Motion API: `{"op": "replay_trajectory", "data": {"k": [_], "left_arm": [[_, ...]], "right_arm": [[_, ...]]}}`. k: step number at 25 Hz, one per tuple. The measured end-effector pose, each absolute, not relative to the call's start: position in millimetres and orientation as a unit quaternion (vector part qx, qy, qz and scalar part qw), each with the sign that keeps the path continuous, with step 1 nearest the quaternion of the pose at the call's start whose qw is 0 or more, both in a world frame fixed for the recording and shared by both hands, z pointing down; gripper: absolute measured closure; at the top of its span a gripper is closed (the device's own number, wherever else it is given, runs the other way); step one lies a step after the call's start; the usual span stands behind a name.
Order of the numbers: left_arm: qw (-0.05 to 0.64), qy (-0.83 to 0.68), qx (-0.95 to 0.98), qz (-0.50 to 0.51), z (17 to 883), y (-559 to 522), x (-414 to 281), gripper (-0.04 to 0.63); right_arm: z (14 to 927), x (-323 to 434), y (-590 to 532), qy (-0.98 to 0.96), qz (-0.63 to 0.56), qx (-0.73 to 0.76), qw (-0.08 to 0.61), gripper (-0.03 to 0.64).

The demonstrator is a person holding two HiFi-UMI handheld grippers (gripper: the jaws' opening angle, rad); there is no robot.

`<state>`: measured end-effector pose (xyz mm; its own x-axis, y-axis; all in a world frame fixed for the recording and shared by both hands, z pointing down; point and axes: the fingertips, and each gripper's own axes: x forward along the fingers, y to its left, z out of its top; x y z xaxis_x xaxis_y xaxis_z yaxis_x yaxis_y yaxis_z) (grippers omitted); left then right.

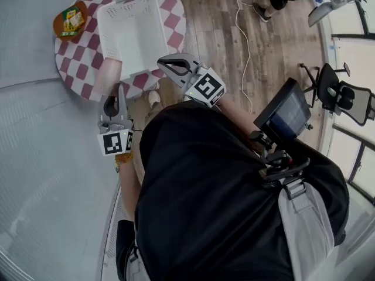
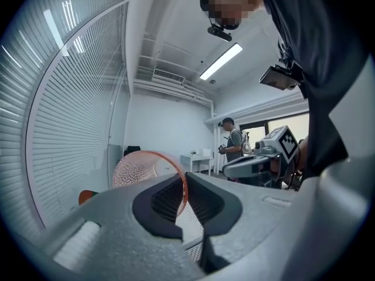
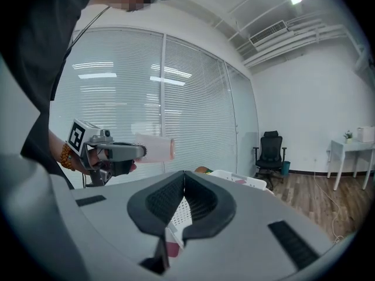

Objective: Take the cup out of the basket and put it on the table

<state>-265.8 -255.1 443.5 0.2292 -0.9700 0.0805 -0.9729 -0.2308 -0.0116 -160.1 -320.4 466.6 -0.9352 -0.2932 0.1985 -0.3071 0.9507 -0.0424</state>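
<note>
The left gripper (image 2: 186,183) has its pads pinched on the rim wall of the translucent pink cup (image 2: 146,168). It holds the cup on its side in the air, out of the white basket (image 1: 132,31), over the near edge of the checkered round table (image 1: 176,16) and just beside the basket's near corner. The right gripper (image 3: 184,177) has its jaws closed together on nothing and hovers by the basket's other near corner. Farther out, an orange snack bag (image 1: 70,21) lies on the table to the basket's left, blinds (image 2: 76,98) wall off the cup's side, and a white cable (image 1: 240,34) trails across the wooden floor (image 1: 217,51)
</note>
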Motion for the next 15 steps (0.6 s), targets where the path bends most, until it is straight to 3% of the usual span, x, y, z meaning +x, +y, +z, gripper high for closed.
{"op": "replay_trajectory", "data": {"k": [15], "left_arm": [[0.037, -0.582, 0.812, 0.035, 487.0, -253.8, -250.9, 0.575]], "right_arm": [[468.1, -178.2, -300.9, -0.987, 0.011, 0.140, 0.082, 0.606]]}}
